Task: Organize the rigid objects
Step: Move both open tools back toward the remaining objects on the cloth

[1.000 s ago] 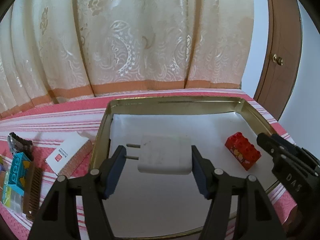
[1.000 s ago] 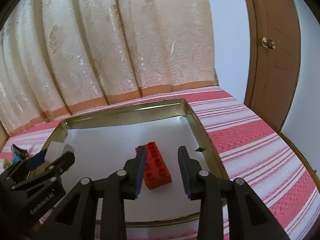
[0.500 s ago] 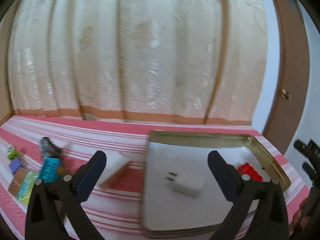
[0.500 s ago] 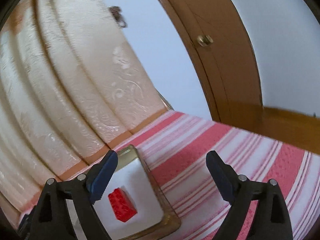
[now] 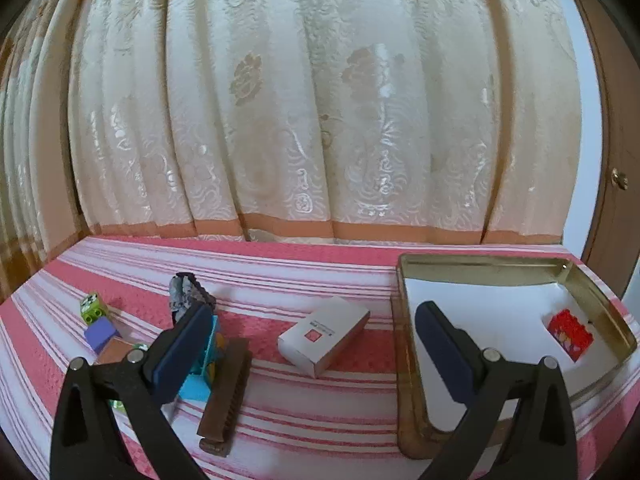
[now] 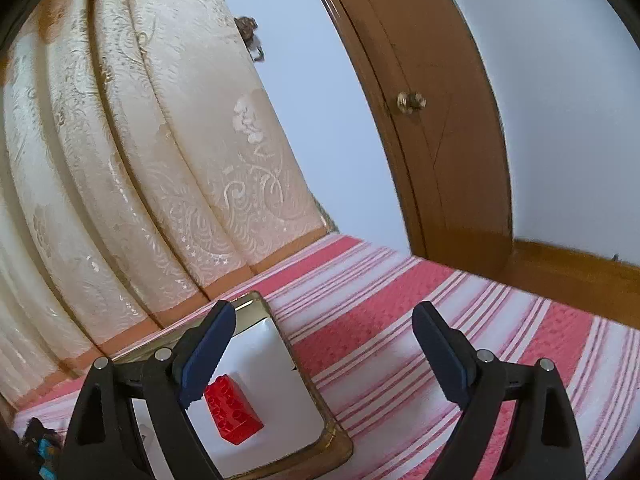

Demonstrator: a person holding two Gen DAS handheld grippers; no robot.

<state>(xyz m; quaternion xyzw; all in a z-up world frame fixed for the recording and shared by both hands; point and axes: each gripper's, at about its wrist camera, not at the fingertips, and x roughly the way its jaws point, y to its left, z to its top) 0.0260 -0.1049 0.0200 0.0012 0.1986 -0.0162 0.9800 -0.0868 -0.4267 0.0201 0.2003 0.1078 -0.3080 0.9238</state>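
Observation:
A gold metal tray (image 5: 480, 266) lined with white paper stands at the right of the striped table; a red brick (image 5: 570, 332) lies in it, also shown in the right wrist view (image 6: 232, 412). My left gripper (image 5: 310, 340) is open and empty, raised over the table left of the tray. A white box (image 5: 324, 334) lies between its fingers in view. A brown comb (image 5: 226, 392), a cyan brick (image 5: 200, 376), a green brick (image 5: 93, 307), a purple block (image 5: 102, 333) and a dark clip (image 5: 188, 292) lie at the left. My right gripper (image 6: 322, 354) is open and empty over the tray's right edge (image 6: 316, 400).
A cream curtain (image 5: 300, 120) hangs behind the table. A brown door (image 6: 444, 128) with a knob stands at the right. The red-and-white striped cloth (image 6: 420, 320) covers the table right of the tray.
Both grippers opened wide and pulled up and back from the tray. The left let go of the white charger, the right let go of the red brick. The left view swung left over the loose objects.

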